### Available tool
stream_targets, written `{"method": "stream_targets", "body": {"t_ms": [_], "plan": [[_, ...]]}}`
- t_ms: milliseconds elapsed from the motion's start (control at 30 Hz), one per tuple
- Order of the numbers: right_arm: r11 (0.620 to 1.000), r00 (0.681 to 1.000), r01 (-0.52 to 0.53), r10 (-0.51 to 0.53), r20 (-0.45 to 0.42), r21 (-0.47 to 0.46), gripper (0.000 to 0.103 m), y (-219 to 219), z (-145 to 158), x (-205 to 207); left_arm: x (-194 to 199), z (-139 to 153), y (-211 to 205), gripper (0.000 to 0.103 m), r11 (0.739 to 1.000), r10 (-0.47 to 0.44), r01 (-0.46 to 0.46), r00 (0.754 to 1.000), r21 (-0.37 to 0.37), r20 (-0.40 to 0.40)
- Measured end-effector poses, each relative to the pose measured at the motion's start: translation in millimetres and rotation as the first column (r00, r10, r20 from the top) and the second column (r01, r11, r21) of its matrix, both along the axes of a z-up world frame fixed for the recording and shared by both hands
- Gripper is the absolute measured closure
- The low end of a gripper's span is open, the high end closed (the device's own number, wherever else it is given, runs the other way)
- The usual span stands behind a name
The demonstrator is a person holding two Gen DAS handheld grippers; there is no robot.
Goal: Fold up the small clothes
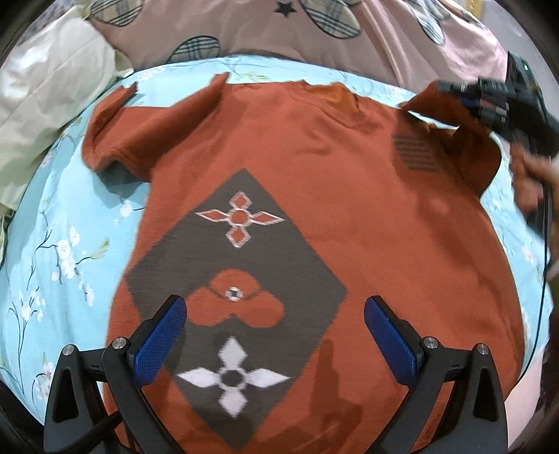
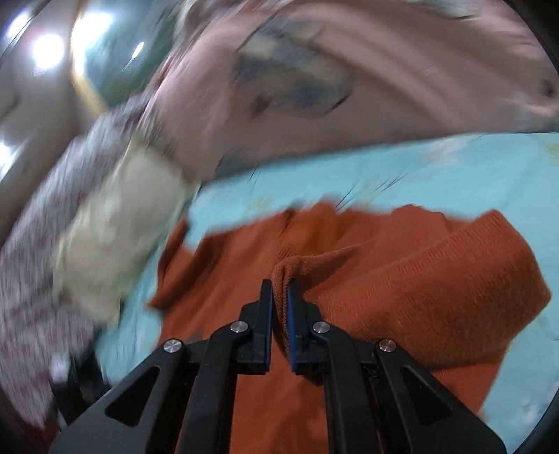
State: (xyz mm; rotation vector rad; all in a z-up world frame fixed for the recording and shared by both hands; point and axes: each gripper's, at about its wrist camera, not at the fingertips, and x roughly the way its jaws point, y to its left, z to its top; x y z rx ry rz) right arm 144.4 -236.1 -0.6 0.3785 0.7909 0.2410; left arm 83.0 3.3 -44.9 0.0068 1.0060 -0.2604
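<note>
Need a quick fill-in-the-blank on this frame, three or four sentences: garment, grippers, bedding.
1. The right gripper is shut on the sweater's ____.
2. The left gripper hovers over the rust-orange sweater with its jaws ____.
3. The sweater lies on a light ____ floral bedsheet.
4. The grey diamond panel on the sweater holds a white ____-petalled flower motif.

Missing words: sleeve; open; blue; four

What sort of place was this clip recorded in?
Most likely a bedroom: the orange sweater lies on a blue floral bedsheet, with a pink quilt and a cream pillow behind.
</note>
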Motion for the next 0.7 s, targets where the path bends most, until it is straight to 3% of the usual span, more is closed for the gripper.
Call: {"method": "stream_targets", "body": {"t_ms": [100,233,367,533,700], "plan": [[0.998,0.991,-0.063,0.061,-0.12,-0.007,0.093,19.4,-35.2,-0.9,9.7,-1.5,12.6,0.001,0.999,0.022,-0.023,1.0,-0.028,-0.012],[0.999,0.972,-0.054,0.052,-0.23,-0.002,0.081,20.2,-67.1,-16.8,29.4,-6.0,19.1,0.001,0.996,0.024,-0.026,0.999,-0.08,-0.033],[0.999,0.982,-0.019,0.024,-0.187,0.026,0.071,4.6,-62.6,-41.1,56.9,-10.9,8.5,0.001,0.993,-0.006,0.001,0.999,-0.119,-0.046],[0.996,0.987,0.085,-0.082,-0.141,0.012,0.069,-17.3,-48.7,-53.4,116.1,-7.9,-38.0,0.001,0.968,-0.135,0.122,0.99,-0.219,-0.045],[0.984,0.982,0.172,-0.169,-0.09,0.036,0.068,-25.0,-36.8,-71.9,195.2,-12.6,-118.7,0.003,0.922,-0.321,0.298,0.945,-0.246,-0.056]]}}
